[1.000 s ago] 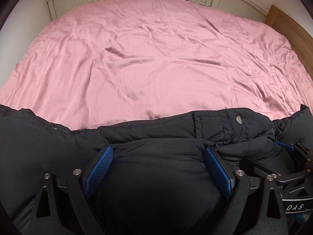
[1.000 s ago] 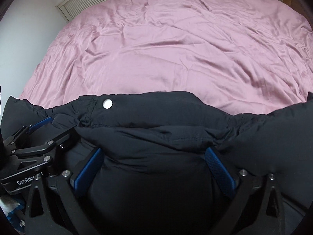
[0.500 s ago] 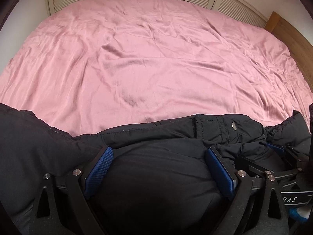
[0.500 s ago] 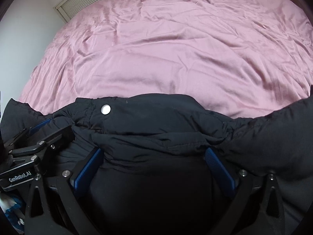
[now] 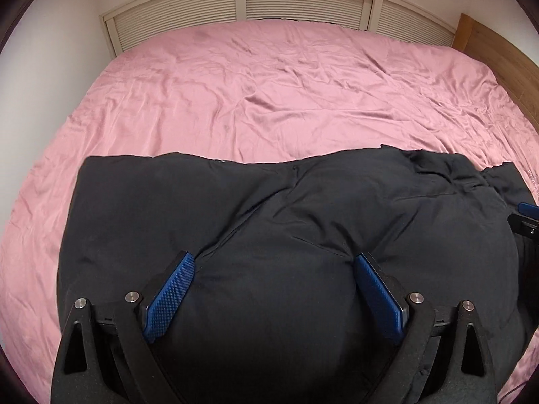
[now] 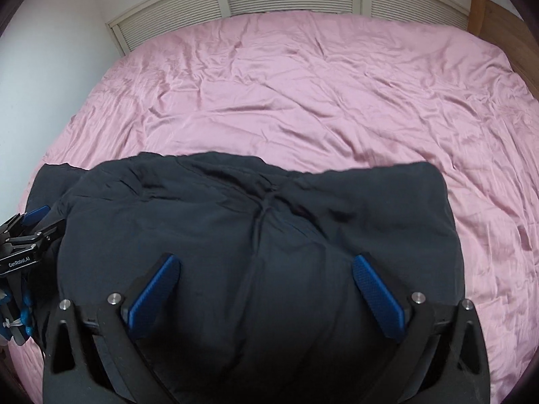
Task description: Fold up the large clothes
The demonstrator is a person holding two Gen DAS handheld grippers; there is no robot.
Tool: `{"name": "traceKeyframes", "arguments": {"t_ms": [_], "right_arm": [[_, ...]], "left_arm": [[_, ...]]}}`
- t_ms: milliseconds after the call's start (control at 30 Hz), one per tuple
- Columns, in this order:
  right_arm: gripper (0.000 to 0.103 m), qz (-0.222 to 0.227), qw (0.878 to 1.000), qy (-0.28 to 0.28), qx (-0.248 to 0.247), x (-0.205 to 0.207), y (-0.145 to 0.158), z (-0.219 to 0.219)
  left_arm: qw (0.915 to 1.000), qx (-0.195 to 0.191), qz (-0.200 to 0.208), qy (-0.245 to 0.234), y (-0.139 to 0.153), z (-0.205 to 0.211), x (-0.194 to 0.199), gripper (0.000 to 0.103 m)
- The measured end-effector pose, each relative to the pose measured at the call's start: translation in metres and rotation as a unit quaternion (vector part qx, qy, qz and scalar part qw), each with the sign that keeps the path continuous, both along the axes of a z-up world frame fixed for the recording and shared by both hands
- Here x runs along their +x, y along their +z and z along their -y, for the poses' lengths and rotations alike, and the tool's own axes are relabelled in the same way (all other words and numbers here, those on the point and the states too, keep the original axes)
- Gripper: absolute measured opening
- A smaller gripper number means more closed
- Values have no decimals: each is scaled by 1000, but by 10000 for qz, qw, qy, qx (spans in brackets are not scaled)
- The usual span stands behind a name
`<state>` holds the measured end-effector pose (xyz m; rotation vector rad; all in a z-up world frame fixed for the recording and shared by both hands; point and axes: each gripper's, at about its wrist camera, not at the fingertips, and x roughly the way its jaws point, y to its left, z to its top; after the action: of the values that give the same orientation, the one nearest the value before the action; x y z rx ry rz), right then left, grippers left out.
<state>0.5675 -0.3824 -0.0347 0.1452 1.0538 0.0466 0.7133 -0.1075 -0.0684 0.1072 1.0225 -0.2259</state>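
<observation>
Black jacket (image 5: 303,222) on near part of pink bed (image 5: 269,101), long axis left-right, bulging between both grippers. Left gripper (image 5: 274,289) on left half, right gripper (image 6: 266,289) on right half; both spread wide, padding filling gap, no pinch visible. Free edge lies far; bare sheet beyond.

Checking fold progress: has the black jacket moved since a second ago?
Yes. The black jacket now lies spread farther up the pink sheet, toward the slatted headboard; its silver snap is no longer visible.
</observation>
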Motion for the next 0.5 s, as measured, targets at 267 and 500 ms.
{"name": "traceKeyframes", "arguments": {"t_ms": [267,500], "right_arm": [[103,-472,9984,-325,22,48,-67,22],[103,-735,9959,-529,63,92,-95,29]], "left_arm": [[9997,190,-137,-2,-38,23,47,102],[9990,270,-311,154,-62,36,88,103]]}}
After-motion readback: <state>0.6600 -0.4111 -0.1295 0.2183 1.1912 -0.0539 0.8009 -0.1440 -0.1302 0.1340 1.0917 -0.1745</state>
